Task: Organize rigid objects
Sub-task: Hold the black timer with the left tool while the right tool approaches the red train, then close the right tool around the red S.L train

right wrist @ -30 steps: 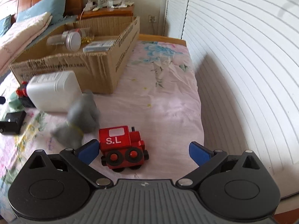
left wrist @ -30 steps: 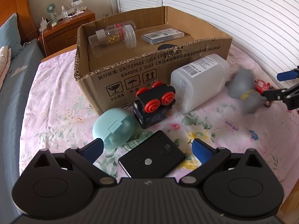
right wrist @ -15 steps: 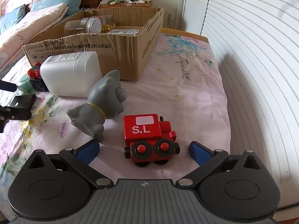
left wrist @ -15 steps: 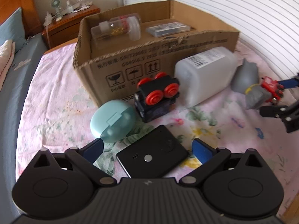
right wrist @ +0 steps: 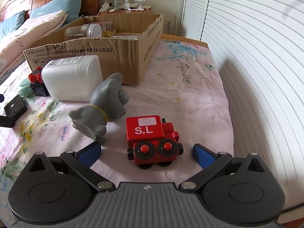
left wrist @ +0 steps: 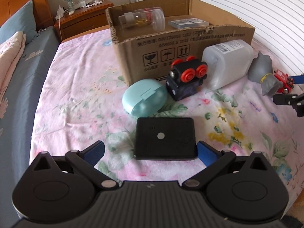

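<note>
My left gripper point(left wrist: 150, 151) is open, its blue pads on either side of the near end of a flat black box point(left wrist: 164, 137) lying on the bedspread. My right gripper point(right wrist: 146, 152) is open around a red toy train point(right wrist: 152, 138) marked "S.L". A grey cat figurine point(right wrist: 102, 110) lies tipped just left of the train. Beyond are a teal oval case point(left wrist: 144, 99), a black toy car with red wheels point(left wrist: 187, 79) and a white plastic jug point(left wrist: 227, 61), all lying in front of a cardboard box point(left wrist: 182, 45).
The cardboard box holds a clear jar point(left wrist: 142, 18) and a flat packaged item point(left wrist: 188, 21). A wooden nightstand point(left wrist: 83, 19) with a fan stands behind. White louvred doors point(right wrist: 256, 57) run along the right of the bed. Pillows point(right wrist: 38, 22) lie at the left.
The grey cat figurine, blurred in motion a second ago, now lies still. My left gripper swung so the black box sits square between its pads. My right gripper centred on the red train.
</note>
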The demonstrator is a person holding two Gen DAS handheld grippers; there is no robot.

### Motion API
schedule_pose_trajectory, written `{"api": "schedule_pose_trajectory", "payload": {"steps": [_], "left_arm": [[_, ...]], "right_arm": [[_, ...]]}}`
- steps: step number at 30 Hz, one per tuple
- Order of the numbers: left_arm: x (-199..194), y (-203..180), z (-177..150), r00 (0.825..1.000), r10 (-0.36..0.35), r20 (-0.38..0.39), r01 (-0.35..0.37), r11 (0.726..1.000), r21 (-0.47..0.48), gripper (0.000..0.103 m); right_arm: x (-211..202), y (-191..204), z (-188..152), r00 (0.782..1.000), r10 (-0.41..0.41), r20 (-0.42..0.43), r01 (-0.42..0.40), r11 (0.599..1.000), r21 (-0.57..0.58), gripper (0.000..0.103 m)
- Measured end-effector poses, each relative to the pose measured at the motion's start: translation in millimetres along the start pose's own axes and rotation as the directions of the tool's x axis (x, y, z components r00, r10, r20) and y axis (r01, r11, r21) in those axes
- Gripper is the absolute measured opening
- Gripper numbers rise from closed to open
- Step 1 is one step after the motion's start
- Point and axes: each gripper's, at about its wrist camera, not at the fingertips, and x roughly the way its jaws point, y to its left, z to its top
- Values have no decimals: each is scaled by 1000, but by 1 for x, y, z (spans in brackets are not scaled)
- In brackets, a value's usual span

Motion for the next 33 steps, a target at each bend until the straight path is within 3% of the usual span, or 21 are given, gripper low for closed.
{"api": "schedule_pose_trajectory", "payload": {"steps": [9, 15, 27, 33], "left_arm": [[6, -15, 6, 998, -66, 11, 66, 998, -4, 98], [4, -18, 9, 998, -62, 7, 62, 998, -12, 92], [5, -17, 13, 998, -65, 5, 65, 998, -11, 88], [6, -17, 15, 998, -63, 2, 63, 998, -13, 86]], "right_arm": [[-2, -1, 0, 1000, 27, -7, -28, 999, -33, 103], [0, 1, 7, 998, 43, -35, -46, 995, -94, 103], [-2, -10, 17, 996, 82, -21, -85, 977, -196, 74], [0, -17, 20, 997, 72, -23, -75, 979, -191, 71]]}}
